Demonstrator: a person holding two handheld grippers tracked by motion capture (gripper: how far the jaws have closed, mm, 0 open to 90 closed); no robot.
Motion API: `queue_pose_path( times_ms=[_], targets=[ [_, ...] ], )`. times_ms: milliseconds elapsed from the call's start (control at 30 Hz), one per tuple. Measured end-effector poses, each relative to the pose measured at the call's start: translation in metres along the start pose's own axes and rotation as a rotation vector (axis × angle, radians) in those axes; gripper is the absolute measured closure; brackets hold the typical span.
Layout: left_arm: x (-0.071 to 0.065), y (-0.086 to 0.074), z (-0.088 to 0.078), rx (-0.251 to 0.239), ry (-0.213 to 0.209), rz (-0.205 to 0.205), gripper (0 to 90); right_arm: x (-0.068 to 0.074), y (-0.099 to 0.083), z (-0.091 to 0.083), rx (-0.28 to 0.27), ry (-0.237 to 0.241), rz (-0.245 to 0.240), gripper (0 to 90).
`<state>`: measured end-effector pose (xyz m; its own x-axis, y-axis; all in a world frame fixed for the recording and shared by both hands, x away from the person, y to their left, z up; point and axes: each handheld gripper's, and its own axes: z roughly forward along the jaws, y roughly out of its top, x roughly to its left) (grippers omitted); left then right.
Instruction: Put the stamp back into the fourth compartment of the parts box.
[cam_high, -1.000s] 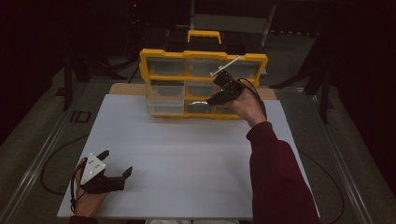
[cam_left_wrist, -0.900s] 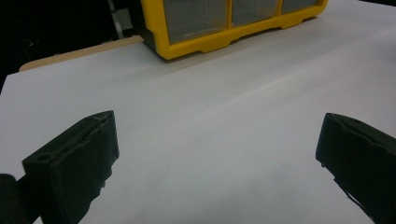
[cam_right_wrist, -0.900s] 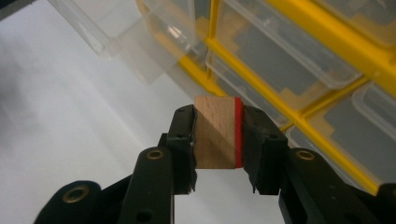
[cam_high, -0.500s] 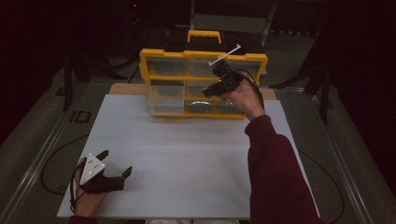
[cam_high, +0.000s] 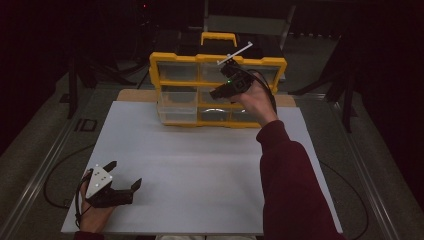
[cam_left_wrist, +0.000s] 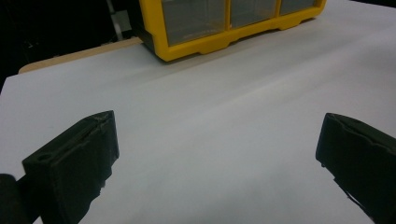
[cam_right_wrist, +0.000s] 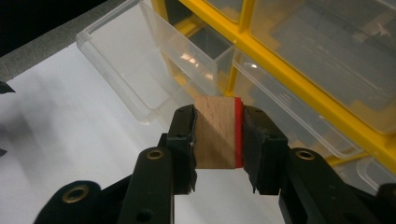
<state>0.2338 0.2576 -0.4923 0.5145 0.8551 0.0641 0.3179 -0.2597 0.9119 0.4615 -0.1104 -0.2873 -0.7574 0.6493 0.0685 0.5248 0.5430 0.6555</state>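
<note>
The right claw (cam_right_wrist: 218, 140) gripped a small wooden block with one red face (cam_right_wrist: 217, 132) between its jaws, held just in front of the yellow plastic organiser with clear drawers (cam_high: 190, 67), above an open clear drawer (cam_right_wrist: 140, 70). The left claw (cam_high: 125, 176) rested wide open and empty on the white tabletop (cam_high: 200, 175), well short of the organiser.

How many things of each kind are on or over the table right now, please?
Yellow drawer cabinet: 1
Pulled-out clear drawer: 1
Wooden block with a red face: 1
Handheld grippers, left gripper and right gripper: 2
Total: 5
</note>
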Motion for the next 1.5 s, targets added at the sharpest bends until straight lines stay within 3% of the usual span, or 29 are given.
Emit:
queue_pose_path(
  times_ms=[567, 1200, 1500],
  targets=[
    [0.001, 0.0, -0.001, -0.007, 0.004, -0.002, 0.2, 0.013, 0.015, 0.007, -0.028, -0.009, -0.003, 65.9],
    [0.001, 0.0, 0.0, -0.003, 0.002, 0.003, 0.2, 0.024, 0.025, 0.022, -0.06, 0.021, 0.014, 65.8],
    [0.001, 0.0, -0.001, -0.004, 0.004, 0.002, 0.2, 0.031, 0.027, 0.031, -0.051, 0.029, -0.002, 65.9]
  ],
)
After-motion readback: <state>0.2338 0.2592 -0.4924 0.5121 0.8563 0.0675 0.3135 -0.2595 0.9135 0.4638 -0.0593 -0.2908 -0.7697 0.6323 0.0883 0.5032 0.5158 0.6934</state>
